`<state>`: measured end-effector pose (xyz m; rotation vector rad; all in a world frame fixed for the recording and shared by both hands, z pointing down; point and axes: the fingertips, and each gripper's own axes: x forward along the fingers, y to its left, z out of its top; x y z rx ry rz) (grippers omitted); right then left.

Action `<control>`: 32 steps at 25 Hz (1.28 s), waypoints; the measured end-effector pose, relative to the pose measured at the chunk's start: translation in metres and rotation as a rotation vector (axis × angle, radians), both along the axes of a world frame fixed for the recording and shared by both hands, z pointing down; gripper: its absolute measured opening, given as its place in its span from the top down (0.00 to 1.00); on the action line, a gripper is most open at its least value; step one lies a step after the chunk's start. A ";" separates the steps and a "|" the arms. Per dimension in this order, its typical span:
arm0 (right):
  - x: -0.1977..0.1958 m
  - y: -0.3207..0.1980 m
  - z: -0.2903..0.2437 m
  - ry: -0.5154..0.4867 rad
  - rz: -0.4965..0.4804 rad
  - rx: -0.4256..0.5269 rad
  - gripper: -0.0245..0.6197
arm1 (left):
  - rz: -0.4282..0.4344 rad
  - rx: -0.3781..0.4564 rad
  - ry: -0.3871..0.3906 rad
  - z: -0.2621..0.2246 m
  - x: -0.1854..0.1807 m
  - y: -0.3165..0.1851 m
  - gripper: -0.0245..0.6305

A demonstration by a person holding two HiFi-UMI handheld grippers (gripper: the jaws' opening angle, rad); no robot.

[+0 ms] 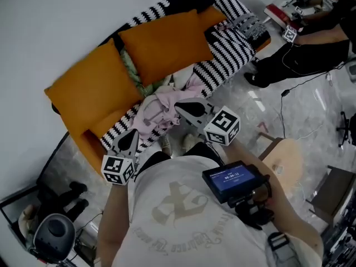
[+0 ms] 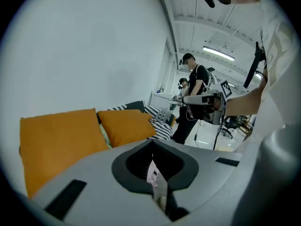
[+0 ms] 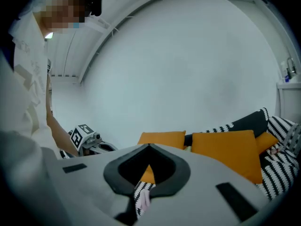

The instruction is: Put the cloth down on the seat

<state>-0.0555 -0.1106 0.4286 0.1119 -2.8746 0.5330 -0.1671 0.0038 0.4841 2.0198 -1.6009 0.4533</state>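
My left gripper (image 1: 134,133) and right gripper (image 1: 179,108) each pinch the cloth (image 1: 161,105) so I can lay it flat on the seat (image 1: 225,60).

White wall (image 1: 55,15), glossy pale floor (image 1: 311,113), round wooden stool (image 1: 282,161).

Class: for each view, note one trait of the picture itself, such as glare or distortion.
Head view: pale glare streaks on the floor. Left gripper view: round fisheye frame, black corners, bright ceiling lamp. Right gripper view: fisheye bends the top edge of the wall into an arch.
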 end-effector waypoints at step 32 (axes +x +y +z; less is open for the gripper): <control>0.046 0.018 0.009 0.044 -0.102 0.053 0.94 | -0.151 0.071 0.005 -0.011 0.040 0.011 0.95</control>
